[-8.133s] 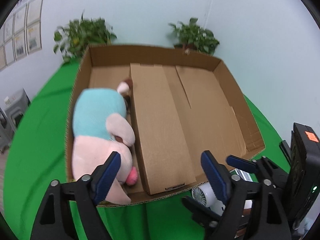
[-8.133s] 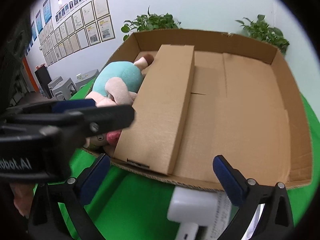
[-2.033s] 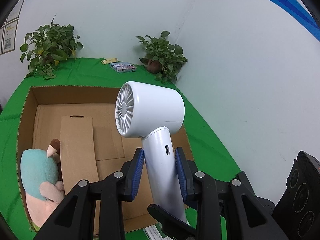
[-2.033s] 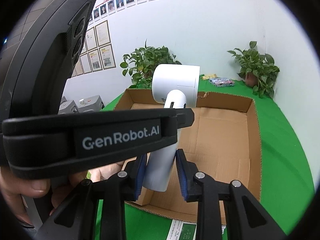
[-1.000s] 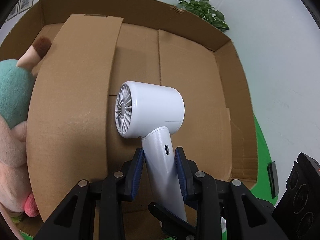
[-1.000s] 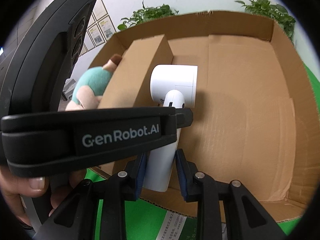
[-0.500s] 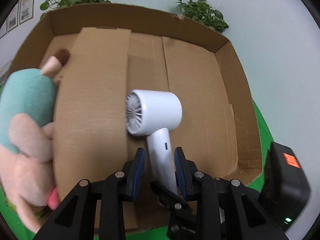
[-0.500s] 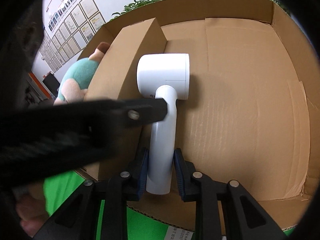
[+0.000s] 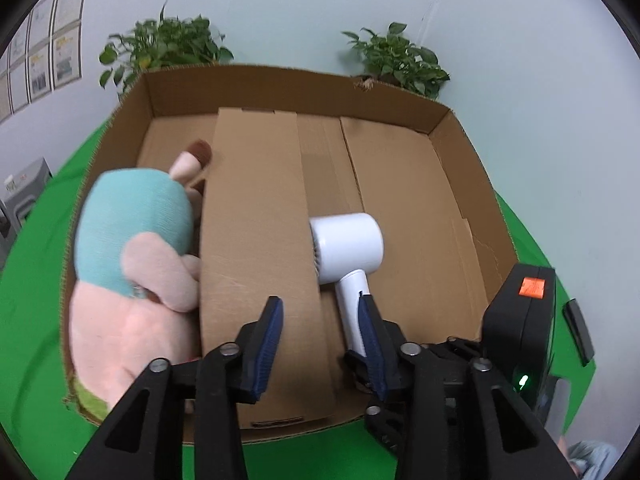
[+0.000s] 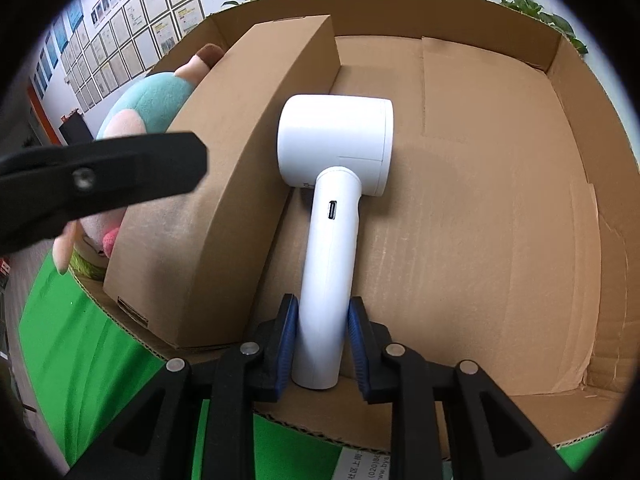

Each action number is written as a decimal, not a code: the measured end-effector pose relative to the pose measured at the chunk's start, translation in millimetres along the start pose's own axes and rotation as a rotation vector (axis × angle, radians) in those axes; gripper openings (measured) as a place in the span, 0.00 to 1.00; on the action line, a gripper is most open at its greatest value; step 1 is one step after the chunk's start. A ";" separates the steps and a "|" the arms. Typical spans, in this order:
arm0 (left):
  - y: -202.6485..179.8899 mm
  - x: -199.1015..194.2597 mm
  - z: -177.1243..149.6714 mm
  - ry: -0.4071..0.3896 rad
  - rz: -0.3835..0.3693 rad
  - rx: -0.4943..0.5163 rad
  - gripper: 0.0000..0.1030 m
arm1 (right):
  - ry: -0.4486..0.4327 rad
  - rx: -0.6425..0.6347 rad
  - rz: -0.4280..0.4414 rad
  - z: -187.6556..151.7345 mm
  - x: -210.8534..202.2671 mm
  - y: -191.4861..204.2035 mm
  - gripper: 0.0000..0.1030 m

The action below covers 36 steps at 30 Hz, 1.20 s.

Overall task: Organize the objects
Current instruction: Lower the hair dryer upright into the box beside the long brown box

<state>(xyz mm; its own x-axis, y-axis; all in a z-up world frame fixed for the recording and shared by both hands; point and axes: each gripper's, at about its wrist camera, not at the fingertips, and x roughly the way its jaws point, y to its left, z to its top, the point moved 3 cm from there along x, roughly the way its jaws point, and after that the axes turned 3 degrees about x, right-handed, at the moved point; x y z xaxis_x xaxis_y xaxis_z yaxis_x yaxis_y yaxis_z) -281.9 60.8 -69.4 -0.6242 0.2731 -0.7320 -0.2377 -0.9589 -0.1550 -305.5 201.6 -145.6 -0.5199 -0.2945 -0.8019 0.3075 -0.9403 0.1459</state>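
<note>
The right gripper (image 10: 320,340) clamps the dryer (image 10: 334,200) by its handle in the box (image 9: 460,200); the left gripper (image 9: 320,344) is open, empty. Rigid, smooth, top-heavy: grip the handle.

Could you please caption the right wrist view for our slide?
Right gripper holds white hair dryer by its handle inside the cardboard tray.
</note>
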 end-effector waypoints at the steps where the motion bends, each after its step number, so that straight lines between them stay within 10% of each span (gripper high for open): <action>1: 1.5 -4.7 -1.2 -0.015 0.010 0.012 0.41 | -0.004 0.001 0.008 0.1 -1.7 -0.2 0.27; 6: 13.6 -29.7 -7.9 -0.092 0.052 0.046 0.54 | -0.119 0.024 0.038 11.2 -29.6 -7.8 0.70; 16: 29.6 -71.0 -22.7 -0.249 0.161 0.047 0.85 | -0.211 0.045 0.025 26.7 -36.6 -8.5 0.91; 20: 39.8 -76.2 -27.3 -0.243 0.167 0.034 0.85 | -0.202 0.101 0.050 47.8 -30.6 -18.7 0.90; 28: 53.2 -53.4 -39.4 -0.153 0.094 0.000 0.85 | -0.101 0.097 0.041 56.6 5.3 -20.2 0.43; 36: 42.1 -37.2 -45.9 -0.110 0.029 0.009 0.86 | -0.075 0.189 0.093 47.9 15.8 -23.0 0.35</action>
<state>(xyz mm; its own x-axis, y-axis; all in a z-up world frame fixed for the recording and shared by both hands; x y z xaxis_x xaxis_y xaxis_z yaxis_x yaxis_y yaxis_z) -234.5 6.7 -79.1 -0.7087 0.2521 -0.6589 -0.2243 -0.9660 -0.1284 -359.0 210.3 -133.9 -0.5564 -0.3867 -0.7355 0.2059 -0.9217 0.3288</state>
